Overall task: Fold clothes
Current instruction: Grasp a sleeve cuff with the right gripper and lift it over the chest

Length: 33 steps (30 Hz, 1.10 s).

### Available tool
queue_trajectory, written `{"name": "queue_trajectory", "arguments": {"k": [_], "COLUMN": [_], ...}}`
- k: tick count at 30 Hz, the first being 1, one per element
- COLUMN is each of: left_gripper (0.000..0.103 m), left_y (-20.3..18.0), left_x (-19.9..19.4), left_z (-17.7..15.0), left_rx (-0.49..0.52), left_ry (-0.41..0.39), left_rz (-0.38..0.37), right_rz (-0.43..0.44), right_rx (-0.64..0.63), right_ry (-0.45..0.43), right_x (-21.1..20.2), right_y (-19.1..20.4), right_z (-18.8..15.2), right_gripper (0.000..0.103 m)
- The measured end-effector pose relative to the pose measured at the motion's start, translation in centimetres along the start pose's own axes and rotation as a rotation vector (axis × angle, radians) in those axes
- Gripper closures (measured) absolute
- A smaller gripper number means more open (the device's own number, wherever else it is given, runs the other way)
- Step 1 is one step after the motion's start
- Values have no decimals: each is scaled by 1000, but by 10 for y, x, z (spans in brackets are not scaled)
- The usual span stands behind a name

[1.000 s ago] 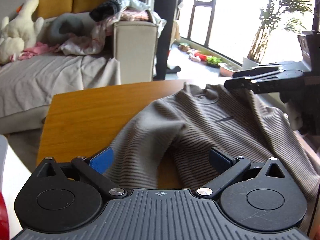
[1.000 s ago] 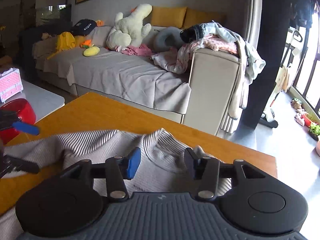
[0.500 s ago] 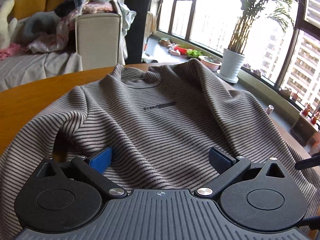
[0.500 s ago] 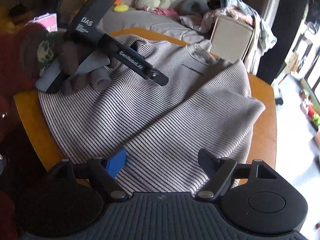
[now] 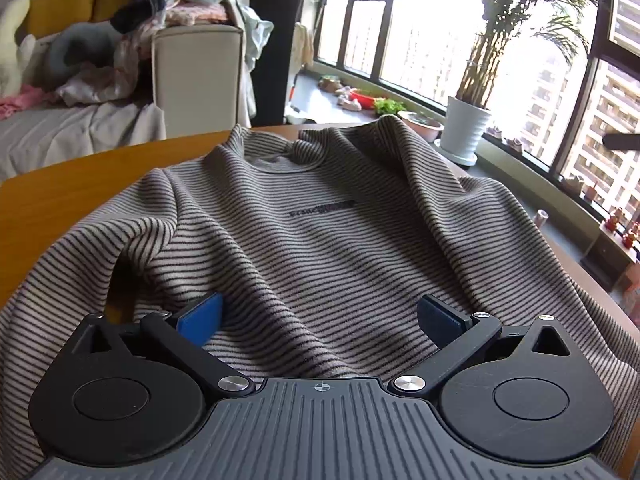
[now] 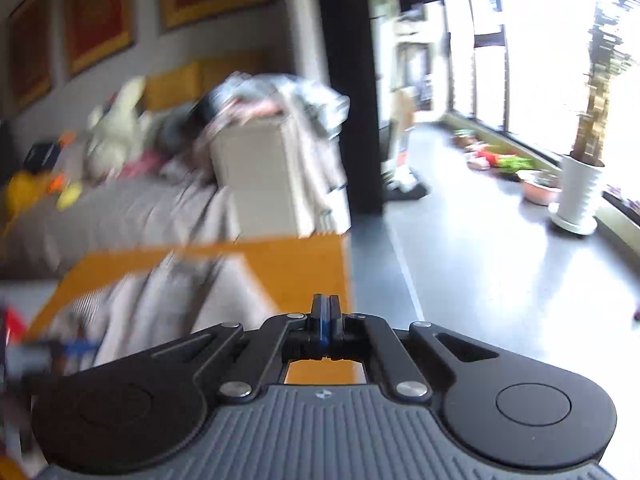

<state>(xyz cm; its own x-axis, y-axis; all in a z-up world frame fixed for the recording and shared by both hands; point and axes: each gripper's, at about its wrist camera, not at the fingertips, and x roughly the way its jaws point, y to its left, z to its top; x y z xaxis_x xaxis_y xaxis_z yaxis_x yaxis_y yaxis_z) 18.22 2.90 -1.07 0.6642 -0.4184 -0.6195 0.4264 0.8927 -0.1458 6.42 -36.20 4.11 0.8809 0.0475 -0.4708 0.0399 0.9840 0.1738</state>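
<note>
A grey-brown striped sweater (image 5: pixel 320 232) lies front-up and rumpled on the orange wooden table (image 5: pixel 80 184), its collar at the far side. My left gripper (image 5: pixel 320 318) hovers low over the sweater's lower part, open, with cloth below the blue pads (image 5: pixel 202 318) and nothing pinched. The right wrist view is motion-blurred. There my right gripper (image 6: pixel 326 320) is shut, its pads pressed together with nothing seen between them, above the table (image 6: pixel 304 264) near its right edge. The sweater (image 6: pixel 172 300) lies to its left.
A grey sofa (image 5: pixel 60 132) with a soft toy and a heap of clothes on its armrest (image 5: pixel 196 28) stands beyond the table. On the right are tall windows, a white potted plant (image 5: pixel 466 136) and open dark floor (image 6: pixel 480 260).
My right gripper has gone from open over the sweater's hem to shut, and has swung fast towards the table's right edge. The left gripper has hardly moved and stays open.
</note>
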Motion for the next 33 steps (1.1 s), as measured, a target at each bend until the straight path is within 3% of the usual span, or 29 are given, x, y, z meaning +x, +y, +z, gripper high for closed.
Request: {"name": "queue_trajectory", "arguments": {"k": [2,6,10,12,14,19,20,21,24,30,33], "left_gripper": [0,0,0,0,0,0,0,0,0,0,0], "left_y": [1,1,-2,-2,-2,0,1,1,2,1,0], "left_x": [0,0,1,1,1,0,0,0,0,1,2], "left_z": [0,0,0,0,0,0,0,0,0,1,1], "left_rx": [-10,-16,-3,-3,-4,-12,-15,-18,-20,-17,-15], "left_ry": [-4,-6,-1,0,0,-3,-4,-5,-5,-3,-2], "left_rz": [-7,-9,3,2,2,-4,-7,-10,-11,-7,-6], "right_rz": [9,141,312,375,359,314,305,294,257,-19,5], "right_rx": [8,-359,-505,-618,-705,-922,-953,-863,-658,-86,-1], "right_ry": [-20,198,387,443,431,398,392,399,334,31,-12], "right_x": [-6,-3,-5,-11,-13,-17,-18,-11,5,23,24], "right_y": [-9,66,120,141,148,165,168,165,141,9,-1], "right_z": [17,-34,-97,-121,-135,-172,-179,-171,-130,4,24], "right_gripper": [102,91,82,66,59,58,78,92,92,92,92]}}
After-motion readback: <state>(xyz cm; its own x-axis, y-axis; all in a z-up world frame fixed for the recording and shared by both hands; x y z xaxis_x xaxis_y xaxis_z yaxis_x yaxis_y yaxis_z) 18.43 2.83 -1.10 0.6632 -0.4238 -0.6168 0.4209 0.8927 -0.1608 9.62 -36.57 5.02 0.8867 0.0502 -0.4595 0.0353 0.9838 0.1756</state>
